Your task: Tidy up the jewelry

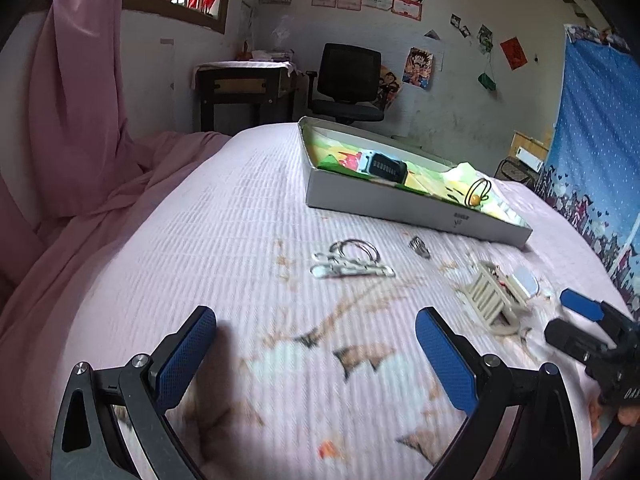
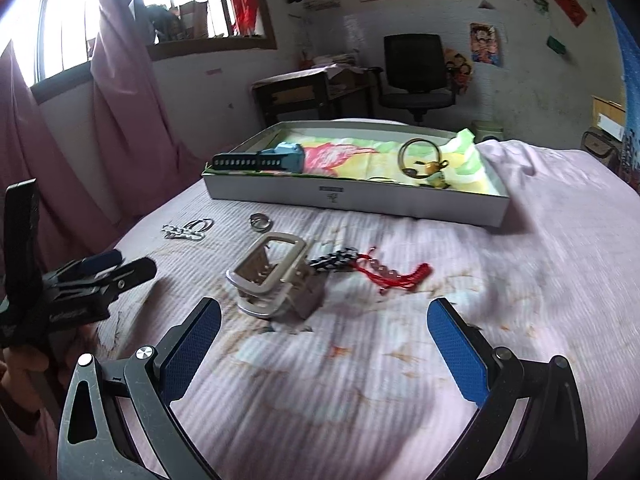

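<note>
A white shallow box (image 1: 404,206) (image 2: 360,200) on the pink bed holds a blue-and-black watch (image 1: 380,166) (image 2: 264,160) and a gold bangle (image 1: 478,192) (image 2: 420,158). On the bedspread lie a silver chain with rings (image 1: 350,260) (image 2: 188,229), a silver ring (image 1: 418,246) (image 2: 260,222), a cream hair claw (image 1: 494,296) (image 2: 272,284), a dark beaded bracelet (image 2: 336,260) and a red cord bracelet (image 2: 396,274). My left gripper (image 1: 316,354) is open and empty, short of the chain. My right gripper (image 2: 324,344) is open and empty, just short of the claw.
The bed (image 1: 240,220) fills both views. A pink curtain (image 1: 80,100) hangs at left. A desk (image 1: 244,88) and black office chair (image 1: 348,80) stand beyond the bed. A blue cloth (image 1: 596,140) hangs at right.
</note>
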